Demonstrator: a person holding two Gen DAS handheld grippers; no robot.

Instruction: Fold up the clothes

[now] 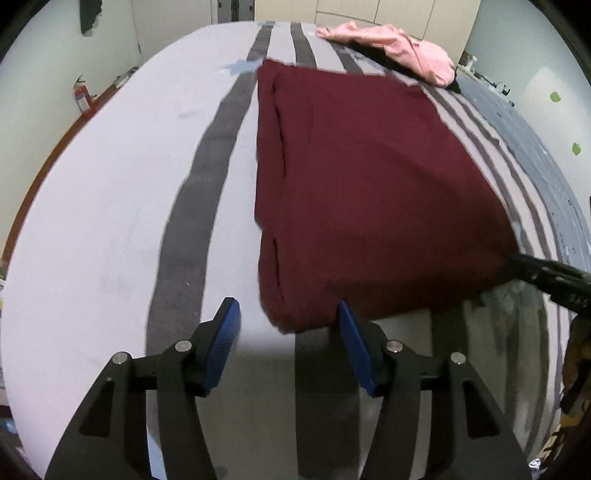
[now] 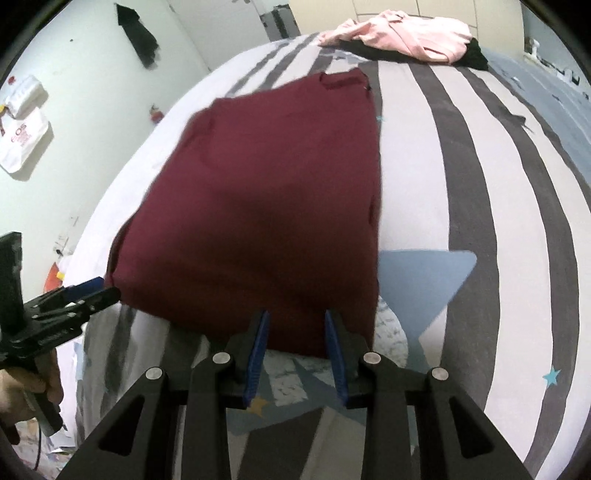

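Observation:
A maroon garment (image 1: 369,192) lies folded into a long flat strip on the striped bed cover (image 1: 110,184). My left gripper (image 1: 289,318) hovers open over its near left corner, the blue pads apart with the cloth corner between them, not pinched. My right gripper (image 2: 296,328) is at the near right part of the hem (image 2: 295,343), its blue pads apart with the hem edge between the tips. From the right wrist view the left gripper (image 2: 105,290) shows at the garment's (image 2: 258,192) left corner. The right gripper (image 1: 517,264) shows at the garment's right corner in the left wrist view.
A pink garment (image 2: 402,33) lies crumpled on a black one (image 2: 476,55) at the bed's far end. A fire extinguisher (image 1: 82,98) stands by the left wall. A hand (image 2: 22,398) holds the left gripper's handle. The bed's near edge drops off just below the hem.

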